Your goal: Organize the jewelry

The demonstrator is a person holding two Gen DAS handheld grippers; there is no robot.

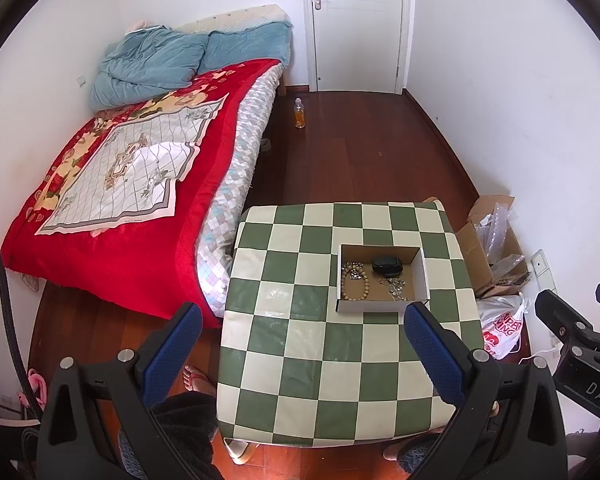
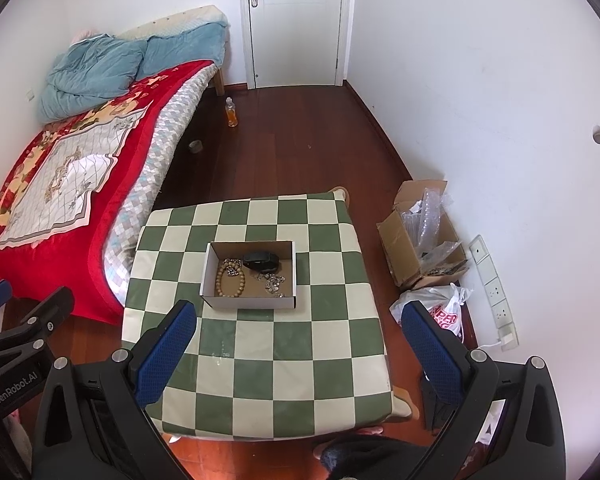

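Observation:
A shallow white cardboard box [image 1: 342, 280] [image 2: 208, 272] sits on a small table with a green-and-cream checked cloth [image 1: 300, 340] [image 2: 260, 360]. In the box lie a wooden bead bracelet [image 1: 345, 282] [image 2: 220, 278], a silver chain [image 1: 396, 286] [image 2: 274, 282], a small silver piece [image 1: 355, 274] [image 2: 231, 269] and a black case [image 1: 387, 265] [image 2: 260, 261]. My left gripper [image 1: 304, 316] is open and empty, held above the table's near side. My right gripper [image 2: 300, 316] is open and empty, also above the near side. The right gripper shows at the left wrist view's right edge [image 1: 572, 320].
A bed with a red blanket [image 1: 132, 184] [image 2: 60, 168] stands left of the table. An open cardboard box of bubble wrap [image 1: 496, 240] [image 2: 420, 232] and a plastic bag [image 1: 500, 328] [image 2: 444, 312] lie on the floor to the right. A bottle [image 1: 299, 114] [image 2: 231, 113] stands near the door.

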